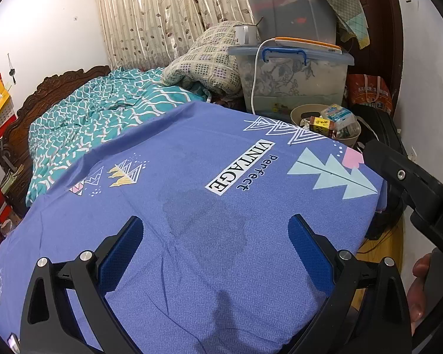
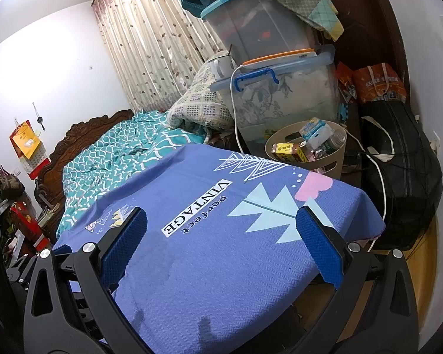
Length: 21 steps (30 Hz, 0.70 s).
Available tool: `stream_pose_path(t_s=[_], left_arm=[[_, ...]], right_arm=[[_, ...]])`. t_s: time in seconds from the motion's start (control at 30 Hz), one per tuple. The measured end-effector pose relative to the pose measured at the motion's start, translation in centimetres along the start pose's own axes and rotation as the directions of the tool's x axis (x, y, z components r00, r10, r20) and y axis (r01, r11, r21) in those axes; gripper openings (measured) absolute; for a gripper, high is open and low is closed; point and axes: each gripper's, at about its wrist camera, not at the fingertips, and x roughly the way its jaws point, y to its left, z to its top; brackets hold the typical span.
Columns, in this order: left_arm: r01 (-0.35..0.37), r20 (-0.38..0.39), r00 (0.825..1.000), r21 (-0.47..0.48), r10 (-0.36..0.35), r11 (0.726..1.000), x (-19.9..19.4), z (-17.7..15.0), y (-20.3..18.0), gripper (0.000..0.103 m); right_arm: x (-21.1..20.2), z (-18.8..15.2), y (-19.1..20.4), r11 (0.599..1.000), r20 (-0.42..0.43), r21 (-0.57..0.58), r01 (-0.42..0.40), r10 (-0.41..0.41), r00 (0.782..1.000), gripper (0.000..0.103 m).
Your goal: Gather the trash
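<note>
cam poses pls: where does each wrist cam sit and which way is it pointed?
Left wrist: on the left gripper, above the blue cloth, looking along its open fingers toward the bed and curtain. Own body: both fingers, plus the right gripper's body and a fingertip at the right edge.
Right wrist: on the right gripper, tilted, over the cloth's right part, aimed toward the trash bin and storage boxes. Own body: both open fingers only.
Shared: cloth, bed, curtain, boxes, the filled bin.
</note>
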Motion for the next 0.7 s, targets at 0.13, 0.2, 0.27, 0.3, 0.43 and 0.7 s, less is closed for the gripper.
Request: stream_pose_path(t_s=[0.13, 0.2, 0.27, 0.3, 0.43, 0.7], left_arm=[[0.002, -0.002, 1.000, -0.001, -0.002, 1.000, 0.10, -0.08, -0.01, 0.095], [0.002, -0.003, 1.000, -0.002, -0.002, 1.000, 0.11, -0.30, 0.02, 0.095], [0.004, -0.003, 1.000, 0.000, -0.004, 1.000, 0.19, -0.27, 0.06, 0.095], [0.004, -0.004, 1.000, 0.000, -0.004, 1.000, 0.15, -0.42, 0.06, 0.095], [0.004, -0.003, 1.000, 0.000, -0.004, 1.000, 0.19, -0.26, 0.07, 0.095], [0.011, -0.010, 1.000, -0.001, -0.011, 1.000, 0.33, -0.33, 0.23, 0.095]], right_arm=[[0.11, 0.31, -0.10, 1.000, 0.000, 0.001, 0.001, -0.001, 1.000, 0.100], [0.12, 0.35, -0.10, 1.000, 0.000, 0.001, 0.001, -0.001, 1.000, 0.100], [0.07, 0.10, 0.05, 1.000, -0.001, -0.001, 0.000, 0.000, 1.000, 0.100], [0.00, -0.16, 0.21, 1.000, -0.002, -0.002, -0.001, 0.001, 1.000, 0.100], [0.07, -0.17, 0.32, 1.000, -0.004, -0.003, -0.002, 0.002, 1.000, 0.100], [0.09, -0.06, 0.32, 1.000, -0.005, -0.002, -0.002, 0.002, 1.000, 0.100]])
